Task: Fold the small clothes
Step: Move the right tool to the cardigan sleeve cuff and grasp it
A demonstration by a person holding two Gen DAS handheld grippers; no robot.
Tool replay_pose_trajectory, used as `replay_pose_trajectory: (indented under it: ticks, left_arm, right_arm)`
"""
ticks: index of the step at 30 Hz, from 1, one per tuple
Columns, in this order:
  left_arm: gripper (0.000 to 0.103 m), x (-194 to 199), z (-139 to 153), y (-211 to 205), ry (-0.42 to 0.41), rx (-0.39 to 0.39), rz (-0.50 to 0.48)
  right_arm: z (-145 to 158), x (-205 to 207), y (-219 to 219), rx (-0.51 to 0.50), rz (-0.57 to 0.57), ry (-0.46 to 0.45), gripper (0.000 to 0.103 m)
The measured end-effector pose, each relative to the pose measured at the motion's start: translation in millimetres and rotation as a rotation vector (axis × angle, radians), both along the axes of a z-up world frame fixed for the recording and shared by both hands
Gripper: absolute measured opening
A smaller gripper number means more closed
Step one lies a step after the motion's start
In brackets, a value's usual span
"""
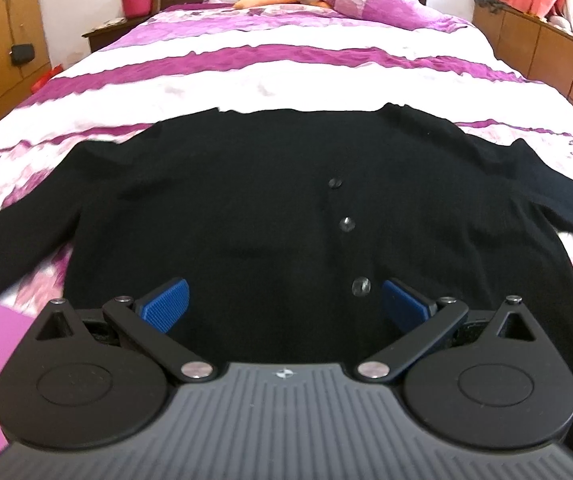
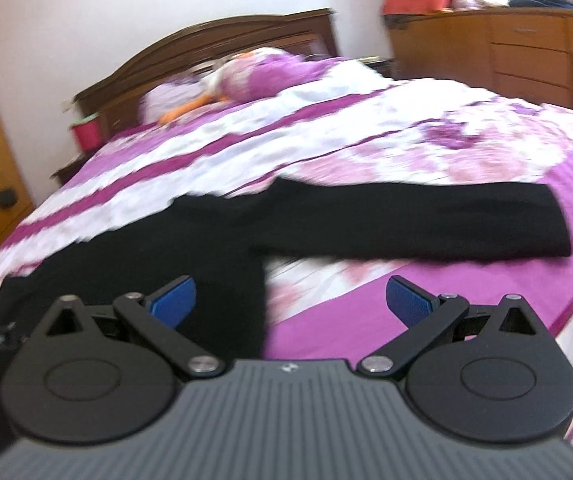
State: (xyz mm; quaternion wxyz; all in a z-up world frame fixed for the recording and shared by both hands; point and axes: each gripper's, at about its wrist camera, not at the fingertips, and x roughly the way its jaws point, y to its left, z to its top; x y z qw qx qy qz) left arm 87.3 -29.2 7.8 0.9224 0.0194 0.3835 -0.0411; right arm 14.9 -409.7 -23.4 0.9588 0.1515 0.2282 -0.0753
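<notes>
Two grippers, both with nothing in them: my left gripper (image 1: 282,300) hangs with its blue fingers (image 1: 164,304) spread wide over the lower body of the black cardigan (image 1: 246,200), and my right gripper (image 2: 290,300) is equally wide open, straddling the cardigan's side edge at lower centre of the right wrist view. The cardigan lies face up and spread flat on the bed (image 1: 286,72), filling the middle of the left wrist view, with its buttons (image 1: 346,224) running down right of centre and the neckline toward the top. One sleeve (image 2: 426,224) stretches out to the right across the middle of the right wrist view, cuff at the far right. I judge this a light, soft knit: limp, likely to sag and stretch where pinched, and inclined to drag the quilt if pulled low. I would pinch at firmer seams, the cuff end of the sleeve and the shoulder, lifting clear before carrying across. The buttons are hard lumps, so I would keep the fingers off that strip.
</notes>
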Motion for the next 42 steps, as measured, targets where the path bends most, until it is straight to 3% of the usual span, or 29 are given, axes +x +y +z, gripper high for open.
replay_pose_trajectory:
  ticks: [12, 17, 20, 23, 35, 42]
  left_arm:
    - [0.103, 54.3, -34.5, -34.1, 0.072, 0.047, -0.005]
    - [0.103, 53.9, -41.8, -36.5, 0.072, 0.055, 0.007]
    - [0.103, 54.2, -46.0, -34.7, 0.087, 0.049, 0.018]
    - [0.103, 55.4, -49.1, -34.4, 0.095, 0.051, 0.021]
    - [0.103, 48.3, -55.8, -38.8, 0.052, 0.082, 0.018]
    - [0.103, 44.5, -55.8, -40.4, 0.039, 0.095, 0.013]
  right_arm:
    - [-18.9, 26.6, -153.8, -0.066, -0.333, 0.030, 0.103]
    - [-44.8, 45.2, -191.0, -0.070, -0.344, 0.092, 0.103]
    - [-60.5, 58.2, -208.8, 0.003, -0.303, 0.133, 0.103]
    - [-71.5, 61.6, -214.9, 0.077, -0.283, 0.137, 0.103]
    - [-83.1, 61.3, -215.4, 0.089, -0.251, 0.130, 0.103]
    - [-76.8, 55.7, -206.5, 0.118, -0.203, 0.067, 0.103]
